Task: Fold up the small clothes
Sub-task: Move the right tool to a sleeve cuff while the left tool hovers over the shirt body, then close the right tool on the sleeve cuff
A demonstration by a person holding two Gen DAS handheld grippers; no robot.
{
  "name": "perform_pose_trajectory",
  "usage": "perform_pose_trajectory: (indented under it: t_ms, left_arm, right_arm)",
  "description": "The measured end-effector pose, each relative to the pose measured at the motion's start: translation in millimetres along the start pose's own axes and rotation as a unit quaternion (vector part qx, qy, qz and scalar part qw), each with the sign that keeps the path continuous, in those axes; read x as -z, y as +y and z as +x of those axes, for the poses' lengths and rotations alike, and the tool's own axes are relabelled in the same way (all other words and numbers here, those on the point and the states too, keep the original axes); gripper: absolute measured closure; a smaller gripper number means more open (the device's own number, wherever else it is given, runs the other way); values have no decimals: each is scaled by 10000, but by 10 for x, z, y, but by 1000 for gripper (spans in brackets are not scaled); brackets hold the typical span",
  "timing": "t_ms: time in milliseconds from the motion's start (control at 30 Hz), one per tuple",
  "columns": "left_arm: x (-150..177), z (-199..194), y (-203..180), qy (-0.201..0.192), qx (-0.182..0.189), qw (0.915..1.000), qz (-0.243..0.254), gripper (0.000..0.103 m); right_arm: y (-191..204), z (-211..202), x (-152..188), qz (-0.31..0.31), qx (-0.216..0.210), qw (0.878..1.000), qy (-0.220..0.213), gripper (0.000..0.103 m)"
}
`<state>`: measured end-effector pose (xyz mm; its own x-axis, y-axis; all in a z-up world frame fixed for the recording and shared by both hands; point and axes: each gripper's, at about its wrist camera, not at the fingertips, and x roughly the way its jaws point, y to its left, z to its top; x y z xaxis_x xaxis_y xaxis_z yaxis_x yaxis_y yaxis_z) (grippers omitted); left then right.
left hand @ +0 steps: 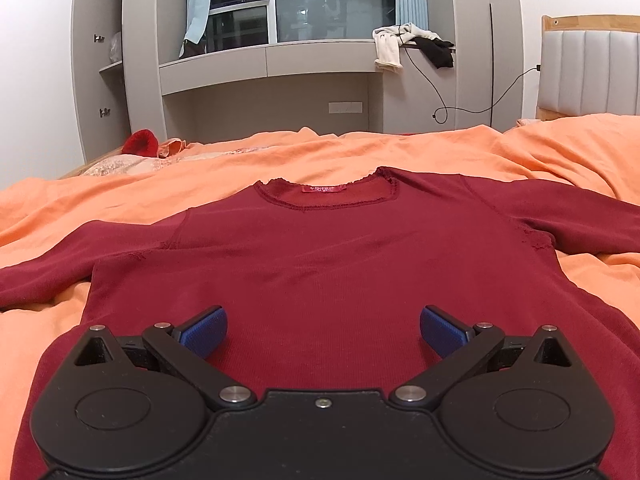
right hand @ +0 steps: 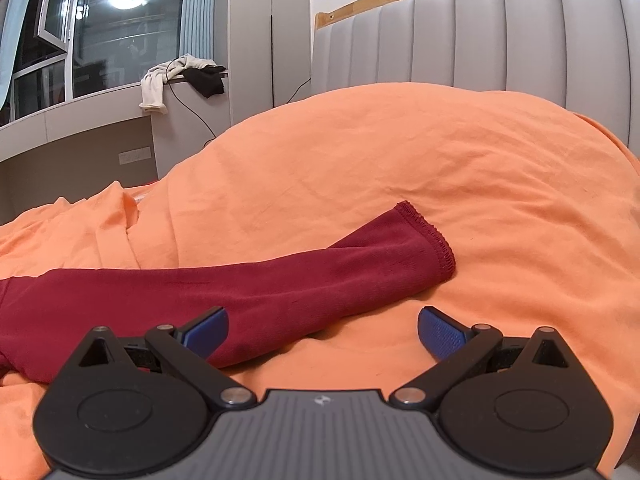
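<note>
A dark red long-sleeved top (left hand: 320,256) lies flat on the orange bed cover (left hand: 224,164), neckline away from me, both sleeves spread sideways. My left gripper (left hand: 323,332) hovers open over the top's lower body, nothing between its blue pads (left hand: 206,330). In the right wrist view the top's right sleeve (right hand: 248,284) stretches across the cover, with its cuff (right hand: 428,240) at the right end. My right gripper (right hand: 322,332) is open just in front of the sleeve, its left pad (right hand: 208,330) over the fabric, the right pad over bare cover.
A grey padded headboard (right hand: 500,40) rises behind a bulge in the orange cover (right hand: 400,160). Clothes (left hand: 408,44) and a cable hang off a window ledge. A red item (left hand: 140,142) sits at the bed's far left. Grey cabinets (left hand: 100,60) line the wall.
</note>
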<state>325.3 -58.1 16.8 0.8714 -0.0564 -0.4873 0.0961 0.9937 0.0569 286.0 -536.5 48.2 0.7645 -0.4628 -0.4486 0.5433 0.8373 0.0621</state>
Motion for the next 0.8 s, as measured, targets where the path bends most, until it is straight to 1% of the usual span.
perform_pose_trajectory:
  t_ms: [133, 267, 333, 433, 567, 700, 800]
  left_arm:
    - [7, 2, -4, 13, -1, 10000, 1, 0]
    - [7, 3, -4, 6, -2, 10000, -8, 1]
    - [10, 3, -1, 0, -4, 10000, -19, 1]
    - [11, -2, 4, -10, -1, 10000, -46, 0]
    - [3, -23, 31, -13, -9, 9999, -106, 1]
    - [-17, -32, 71, 9, -29, 9998, -176, 1]
    - [-21, -41, 110, 45, -47, 9997, -249, 1]
  right_arm:
    - [-11, 7, -11, 44, 179, 9998, -87, 0]
    - [-125, 20, -32, 357, 347, 9986, -200, 0]
    - [-182, 60, -41, 517, 444, 9975, -191, 0]
    - [-226, 113, -38, 630, 395, 9970, -228, 0]
    - [-208, 163, -34, 573, 433, 9971, -245, 0]
    - [-286, 90, -44, 943, 324, 9941, -416, 0]
    - [-320, 52, -93, 1086, 530, 9913, -524, 0]
